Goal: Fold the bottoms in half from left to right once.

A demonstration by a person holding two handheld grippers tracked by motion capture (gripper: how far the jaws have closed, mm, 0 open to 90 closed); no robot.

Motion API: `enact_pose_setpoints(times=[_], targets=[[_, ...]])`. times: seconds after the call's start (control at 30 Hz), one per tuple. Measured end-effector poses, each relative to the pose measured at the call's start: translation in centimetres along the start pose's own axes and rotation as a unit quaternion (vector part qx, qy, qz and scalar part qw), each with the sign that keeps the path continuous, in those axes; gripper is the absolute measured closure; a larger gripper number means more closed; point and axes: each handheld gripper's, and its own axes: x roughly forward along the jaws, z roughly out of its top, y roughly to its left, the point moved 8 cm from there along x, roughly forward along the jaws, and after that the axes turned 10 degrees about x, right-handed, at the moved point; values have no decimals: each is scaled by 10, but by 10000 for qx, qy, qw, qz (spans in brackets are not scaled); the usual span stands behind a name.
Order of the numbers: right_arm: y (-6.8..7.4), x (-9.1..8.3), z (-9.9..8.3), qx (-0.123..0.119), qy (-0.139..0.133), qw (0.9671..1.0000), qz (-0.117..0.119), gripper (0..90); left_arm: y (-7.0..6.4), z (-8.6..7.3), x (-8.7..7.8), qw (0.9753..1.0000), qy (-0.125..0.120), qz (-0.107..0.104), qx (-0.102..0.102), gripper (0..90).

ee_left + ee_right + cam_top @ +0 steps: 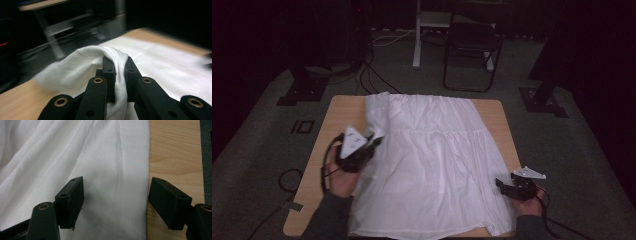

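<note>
White garment [432,165] spread flat across your bench [342,112].
Your left gripper [119,67] pinches a raised fold at the garment's left edge; your right gripper [116,202] gapes wide, straddling its right edge.

Dress [432,165] plain white, unpatterned. Table [339,112] pale wood, grain seen. Grippers [374,141] [506,184] black, brass-coloured rivets, grey top plates. Floor [582,150] grey-green carpet.

From where I stand, the white dress [432,165] covers most of the tabletop [344,107], so the wood under it is hidden. The pinched bit of cloth disappears between the left gripper [119,65] jaws. Background behind it is just motion blur.
</note>
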Motion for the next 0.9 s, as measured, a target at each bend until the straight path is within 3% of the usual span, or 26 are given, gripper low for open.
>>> enact_pose_setpoints(times=[0.1,0.2,0.3,0.4,0.5,0.57,0.63,0.73,0.77,0.87,0.9], targets=[[0,0,0,5,-2,10000,-3,278,-44,24,34,9981,-124,-521,317,837],[0,0,0,1,-5,10000,-7,279,-89,31,71,9930,-43,-1070,490,837],[0,0,0,-1,-8,10000,-10,279,-132,25,104,9866,150,-1537,527,837],[0,0,0,6,-5,10000,-9,279,-168,18,127,9778,205,-2026,501,837],[0,0,0,6,0,10000,-17,283,-189,6,147,9711,392,-2289,544,817],[1,-1,0,14,39,10000,-59,334,-192,-2,153,9667,468,-2495,335,739],[3,-4,3,-93,37,9997,-235,342,-190,-8,152,9598,507,-2759,98,609],[14,-16,17,-185,-241,9991,-296,344,-180,-9,138,9589,316,-2819,46,560],[19,-21,24,-218,-345,9988,-287,346,-175,-10,132,9603,273,-2777,52,540],[42,-35,40,-373,-562,9976,-157,350,-156,-18,113,9701,324,-2399,191,507],[50,-39,44,-423,-615,9972,-85,362,-156,-18,113,9701,324,-2399,191,497]])
